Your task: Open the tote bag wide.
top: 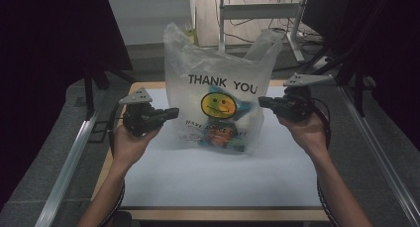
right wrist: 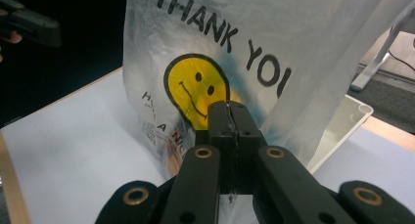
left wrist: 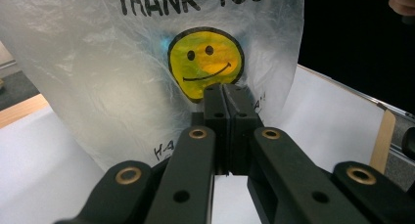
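Observation:
A translucent plastic bag (top: 218, 73) printed "THANK YOU" with a yellow smiley (top: 218, 104) stands upright mid-table, its handles up. Colourful packets (top: 223, 135) lie in its bottom. My left gripper (top: 173, 112) is level at the bag's left side, shut with nothing between its fingers. My right gripper (top: 261, 102) is level at the bag's right side, also shut and empty. In the left gripper view the closed gripper (left wrist: 226, 87) points at the smiley (left wrist: 205, 62). In the right gripper view the closed gripper (right wrist: 230, 105) points at the bag (right wrist: 293, 48); the left gripper (right wrist: 29, 21) shows beyond.
The white table top (top: 208, 177) has a wooden rim (top: 223, 214) and metal rails (top: 69, 162) along both sides. A desk frame with cables (top: 262, 19) stands behind the table. Dark curtains close in at left and right.

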